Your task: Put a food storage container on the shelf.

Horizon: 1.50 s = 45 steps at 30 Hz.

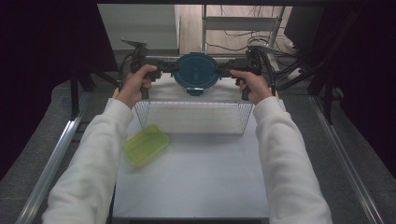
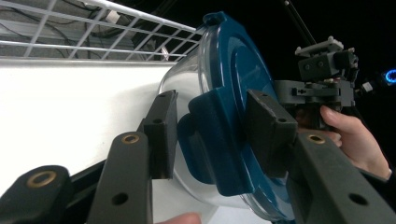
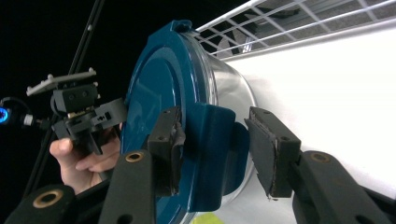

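Note:
A round clear container with a blue lid (image 1: 196, 70) hangs level between my two grippers, over the far rim of the wire basket (image 1: 140, 109). My left gripper (image 1: 170, 71) grips it from the left. In the left gripper view its jaws (image 2: 212, 126) clamp the lid's blue side tab (image 2: 210, 140), one pad on the lid top and one on the bowl side. My right gripper (image 1: 223, 71) holds the opposite tab (image 3: 210, 154). Its jaws (image 3: 212, 140) straddle that tab, with one pad on the lid and the other close by the bowl (image 3: 233, 88).
The white wire basket stands across the middle of the white table (image 1: 196, 186). A lime-green rectangular lidded box (image 1: 145, 143) lies beside the basket's near left corner. Metal rails run along both sides, and chair legs and cables sit beyond the table.

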{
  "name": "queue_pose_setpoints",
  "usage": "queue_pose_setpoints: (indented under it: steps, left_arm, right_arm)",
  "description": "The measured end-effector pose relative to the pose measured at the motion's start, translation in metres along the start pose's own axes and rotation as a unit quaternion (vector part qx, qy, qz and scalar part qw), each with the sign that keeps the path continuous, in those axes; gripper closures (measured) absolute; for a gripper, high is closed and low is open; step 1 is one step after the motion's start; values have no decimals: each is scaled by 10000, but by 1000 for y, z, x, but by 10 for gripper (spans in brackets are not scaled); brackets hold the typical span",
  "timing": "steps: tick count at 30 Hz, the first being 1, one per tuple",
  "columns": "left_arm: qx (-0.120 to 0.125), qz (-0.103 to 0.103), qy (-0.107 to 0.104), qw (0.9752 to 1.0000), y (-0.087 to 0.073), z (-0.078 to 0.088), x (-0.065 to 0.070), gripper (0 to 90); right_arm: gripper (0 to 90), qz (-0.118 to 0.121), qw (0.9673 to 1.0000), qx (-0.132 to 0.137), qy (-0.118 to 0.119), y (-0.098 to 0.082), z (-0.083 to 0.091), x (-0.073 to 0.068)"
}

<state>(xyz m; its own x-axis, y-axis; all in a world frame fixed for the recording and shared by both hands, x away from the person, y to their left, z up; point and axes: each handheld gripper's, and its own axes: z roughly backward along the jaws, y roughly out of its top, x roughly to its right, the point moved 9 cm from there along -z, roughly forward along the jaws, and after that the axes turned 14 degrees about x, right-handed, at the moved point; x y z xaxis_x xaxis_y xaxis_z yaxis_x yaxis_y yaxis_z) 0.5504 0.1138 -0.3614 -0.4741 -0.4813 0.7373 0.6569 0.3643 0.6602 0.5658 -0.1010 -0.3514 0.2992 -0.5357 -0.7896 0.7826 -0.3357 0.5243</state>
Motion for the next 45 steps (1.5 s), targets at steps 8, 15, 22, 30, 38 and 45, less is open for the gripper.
queue_pose_setpoints:
  steps: [8,15,22,30,38,45]
  left_arm:
    - [50,-13,121,9999,-1,-4,-7,571]
    - [174,-115,193,9996,0,-4,-6,557]
    - [492,-800,536,9941,4,1,9,385]
    - [481,-1708,609,9822,-11,30,33,267]
    - [289,-2447,704,9666,-57,74,52,246]
    - [39,-2195,668,9733,-119,100,48,229]
  right_arm:
    - [550,-266,9993,163,-200,2,-6,7]
    - [494,-134,9984,391,-387,2,-6,5]
    - [293,1149,9860,788,-912,3,2,-8]
    - [233,2775,9520,769,-1035,-5,33,-26]
    - [239,3107,9471,671,-430,-42,71,-40]
    - [245,3112,9486,577,47,-100,100,-29]
